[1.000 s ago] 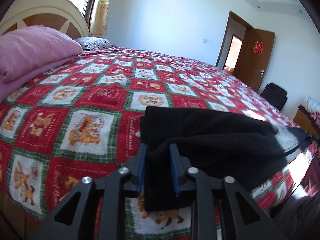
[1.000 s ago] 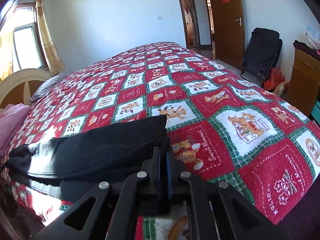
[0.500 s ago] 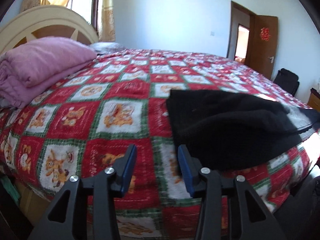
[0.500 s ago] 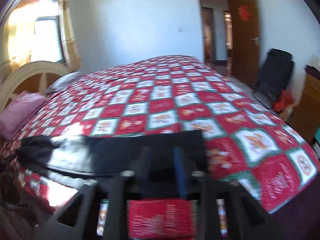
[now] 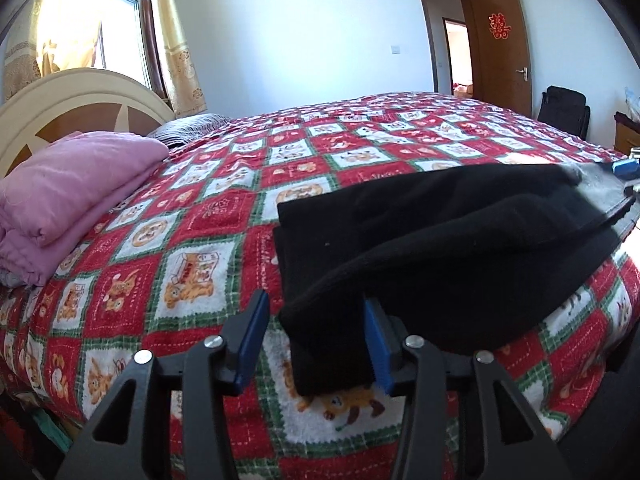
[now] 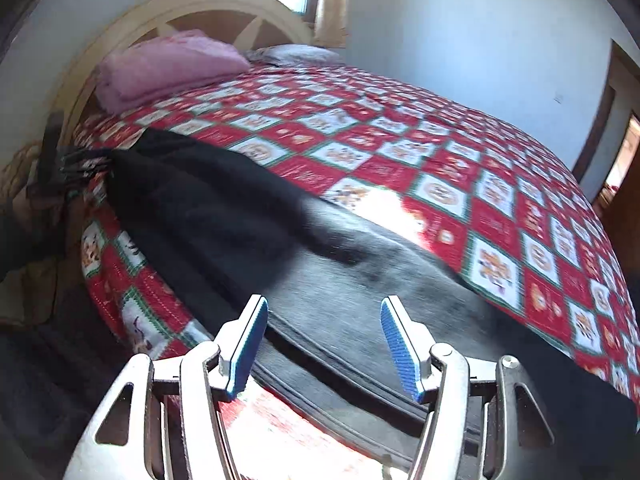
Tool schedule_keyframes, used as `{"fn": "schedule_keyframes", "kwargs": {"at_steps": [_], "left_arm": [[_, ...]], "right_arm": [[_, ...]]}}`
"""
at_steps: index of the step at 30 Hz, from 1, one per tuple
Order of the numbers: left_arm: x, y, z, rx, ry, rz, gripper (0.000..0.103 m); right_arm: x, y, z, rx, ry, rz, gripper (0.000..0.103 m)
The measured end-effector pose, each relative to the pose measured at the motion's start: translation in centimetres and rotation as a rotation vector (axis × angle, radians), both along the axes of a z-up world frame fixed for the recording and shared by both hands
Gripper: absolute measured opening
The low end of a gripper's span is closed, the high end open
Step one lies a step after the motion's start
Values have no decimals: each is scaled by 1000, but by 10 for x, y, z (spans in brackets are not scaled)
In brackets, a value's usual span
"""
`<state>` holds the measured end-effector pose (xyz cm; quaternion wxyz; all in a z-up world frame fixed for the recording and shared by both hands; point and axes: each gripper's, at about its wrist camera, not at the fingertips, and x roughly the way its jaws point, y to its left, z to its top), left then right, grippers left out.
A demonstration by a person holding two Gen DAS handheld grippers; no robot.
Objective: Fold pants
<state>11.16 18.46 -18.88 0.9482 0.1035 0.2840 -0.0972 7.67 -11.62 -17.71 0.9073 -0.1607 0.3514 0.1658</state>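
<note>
Now the folded black pants (image 5: pixel 460 248) lie near the edge of the quilted bed (image 5: pixel 320 148), one corner between the left gripper's (image 5: pixel 316 340) parted jaws, while the right gripper (image 6: pixel 324 344), jaws just narrowing yet wide, hovers above the waistband end.

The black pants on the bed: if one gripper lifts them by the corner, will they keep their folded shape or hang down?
The black pants look soft and thick, so they would probably sag and unfold. The layers lie loose with rounded edges, so they may slide apart. The corner sits between the open left gripper, so a one-corner lift likely drags the rest across the quilt.
</note>
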Motion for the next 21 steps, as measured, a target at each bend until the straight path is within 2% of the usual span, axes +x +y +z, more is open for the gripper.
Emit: {"fn": "schedule_keyframes", "kwargs": {"at_steps": [2, 3, 5, 7, 8, 10, 11, 12, 18, 21], "left_arm": [[2, -4, 0, 25, 1, -5, 29], [2, -5, 1, 48, -8, 3, 27], [3, -4, 4, 41, -16, 0, 15], [4, -2, 8, 19, -23, -1, 14], [5, -2, 9, 14, -21, -5, 12], [8, -2, 9, 17, -18, -7, 11], [9, -2, 10, 12, -13, -13, 10], [10, -2, 10, 7, -11, -17, 10], [2, 7, 20, -56, -40, -44, 9], [-7, 11, 21, -63, -53, -54, 9]], "right_arm": [[8, 28, -14, -56, 5, 51, 60], [11, 40, -21, -79, 7, 73, 60], [16, 54, -30, -119, 9, 93, 55], [23, 62, -38, -181, -2, 84, 47], [27, 63, -42, -202, -2, 84, 42], [28, 63, -41, -173, 2, 100, 26], [29, 63, -39, -161, 14, 106, 10], [28, 64, -37, -169, 9, 100, 5], [3, 65, -9, -139, -26, 121, 3], [-5, 65, -7, -125, -17, 133, 3]]}}
